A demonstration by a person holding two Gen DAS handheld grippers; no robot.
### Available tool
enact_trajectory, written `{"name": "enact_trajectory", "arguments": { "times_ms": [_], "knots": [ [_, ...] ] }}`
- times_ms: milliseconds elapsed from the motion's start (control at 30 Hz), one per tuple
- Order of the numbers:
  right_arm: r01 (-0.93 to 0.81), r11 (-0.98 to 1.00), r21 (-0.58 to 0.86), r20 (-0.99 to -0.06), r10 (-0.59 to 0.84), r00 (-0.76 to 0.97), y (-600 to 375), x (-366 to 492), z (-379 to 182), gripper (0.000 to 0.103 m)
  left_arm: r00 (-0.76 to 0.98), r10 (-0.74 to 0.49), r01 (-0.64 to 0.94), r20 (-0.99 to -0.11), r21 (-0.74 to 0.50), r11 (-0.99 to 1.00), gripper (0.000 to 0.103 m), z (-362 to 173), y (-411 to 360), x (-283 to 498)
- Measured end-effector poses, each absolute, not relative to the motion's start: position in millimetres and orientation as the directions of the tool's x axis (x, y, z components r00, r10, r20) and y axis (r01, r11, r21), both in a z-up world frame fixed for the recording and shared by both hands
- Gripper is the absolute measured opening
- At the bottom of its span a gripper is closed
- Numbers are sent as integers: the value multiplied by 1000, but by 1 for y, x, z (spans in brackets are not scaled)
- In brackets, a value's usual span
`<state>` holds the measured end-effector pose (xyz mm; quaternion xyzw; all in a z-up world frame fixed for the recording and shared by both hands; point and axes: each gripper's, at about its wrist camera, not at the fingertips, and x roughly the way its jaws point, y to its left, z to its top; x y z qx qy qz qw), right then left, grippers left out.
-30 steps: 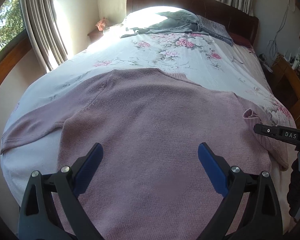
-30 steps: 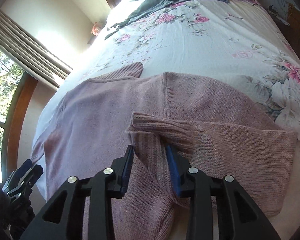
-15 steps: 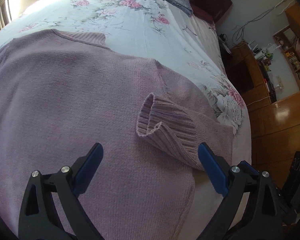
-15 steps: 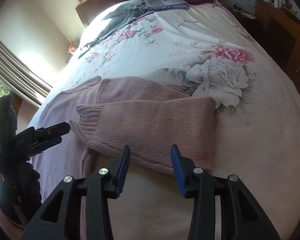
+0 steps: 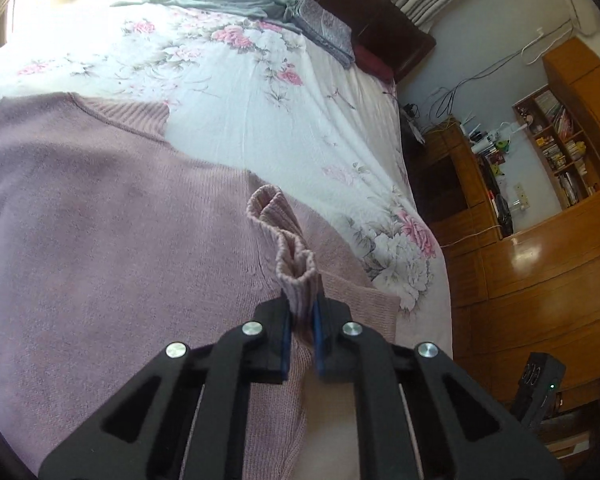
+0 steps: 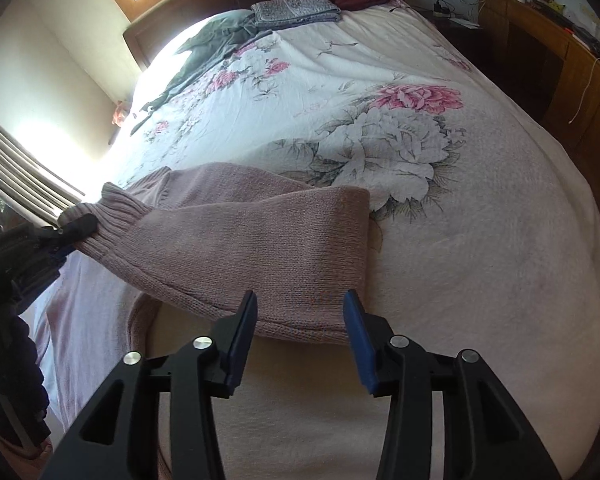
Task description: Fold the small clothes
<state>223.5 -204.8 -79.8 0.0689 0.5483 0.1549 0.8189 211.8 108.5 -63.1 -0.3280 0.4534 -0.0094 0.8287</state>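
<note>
A dusty-pink knit sweater (image 5: 112, 216) lies spread on the floral bedspread (image 5: 260, 120). Its right sleeve (image 6: 260, 240) is folded back across the body. My left gripper (image 5: 300, 320) is shut on the ribbed cuff (image 5: 288, 248) of that sleeve, which stands up bunched between the blue pads. In the right wrist view the left gripper (image 6: 76, 228) shows at the left edge, pinching the cuff (image 6: 116, 208). My right gripper (image 6: 300, 324) hangs open just before the sleeve's near folded edge, with nothing between its fingers.
Grey clothes (image 6: 212, 40) and a folded patterned cloth (image 6: 296, 8) lie near the dark headboard (image 5: 380, 20). Wooden cabinets and shelves (image 5: 540, 160) stand along the bed's right side. Curtains (image 6: 20, 168) hang at the left. A dark device (image 5: 540, 384) sits low at the right.
My left gripper swung right from the sweater body to the cuff and shut on it. My right gripper let the sleeve go, opened wider and drew back to the fold's near edge.
</note>
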Motion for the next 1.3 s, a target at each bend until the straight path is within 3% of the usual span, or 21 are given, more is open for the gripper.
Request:
{"name": "enact_trajectory", "arguments": {
  "times_ms": [233,467,667,867,967,1100,1167,1300],
  "knots": [
    [-230,932,282,-871,349,346,-179,226,-73,47,695,-132,-358,-707,-499,789,7,-16,188,175],
    [-279,909,309,-867,390,311,-141,236,-73,51,678,46,-504,-734,-419,755,7,-13,276,140],
    [-264,861,434,-846,491,208,-109,257,-86,52,645,101,-581,-758,-400,709,7,-35,330,119],
    [-217,854,473,-857,503,112,-85,276,-112,52,597,85,-614,-797,-387,688,7,-78,354,120],
    [-230,874,428,-881,460,110,-76,273,-119,38,547,90,-643,-832,-349,682,8,-101,364,122],
    [-273,892,360,-905,405,132,-66,267,-120,37,464,70,-677,-883,-303,671,11,-135,377,125],
    [-294,894,337,-913,387,130,-63,265,-118,39,440,81,-692,-894,-280,665,18,-142,381,121],
    [-334,903,268,-910,351,220,-60,258,-86,44,449,164,-727,-878,-252,639,20,-118,390,101]
  ]
}}
